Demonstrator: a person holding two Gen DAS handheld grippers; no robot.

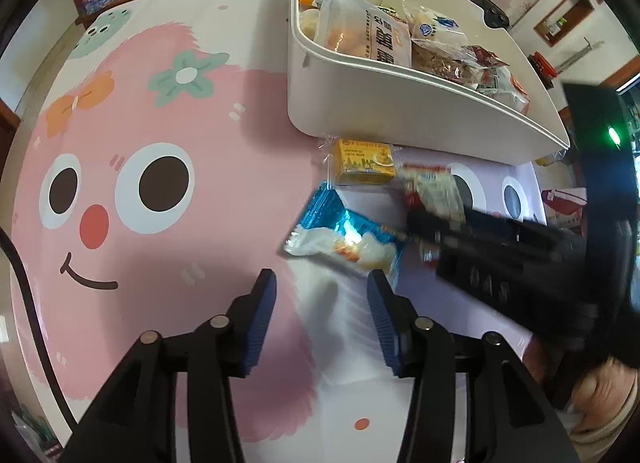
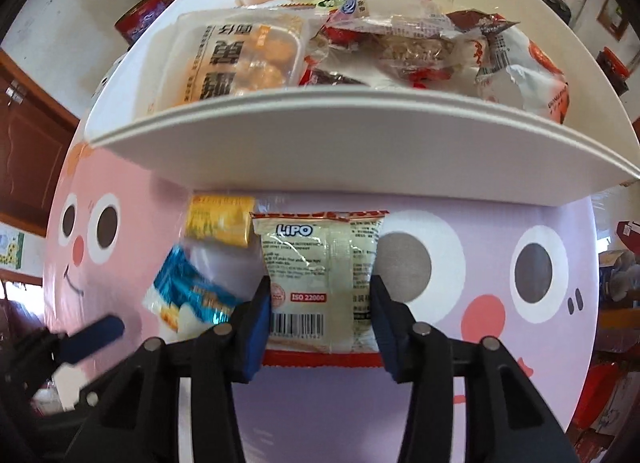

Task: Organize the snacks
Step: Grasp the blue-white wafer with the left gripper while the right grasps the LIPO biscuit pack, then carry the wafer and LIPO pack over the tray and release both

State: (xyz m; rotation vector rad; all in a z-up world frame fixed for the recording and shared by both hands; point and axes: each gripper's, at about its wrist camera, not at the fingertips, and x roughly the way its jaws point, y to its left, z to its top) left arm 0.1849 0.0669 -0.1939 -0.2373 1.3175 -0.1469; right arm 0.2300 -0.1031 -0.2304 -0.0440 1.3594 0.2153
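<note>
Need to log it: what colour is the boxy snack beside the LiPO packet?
Yellow, with green print on its face; clearest in the left wrist view.

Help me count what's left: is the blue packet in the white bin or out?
Out. The blue packet lies on the cartoon tablecloth in front of the white bin, near the yellow packet.

Both wrist views looking steeply down from close above the tabletop, left from the left, right straight on, sharing the white bin and blue packet.
</note>
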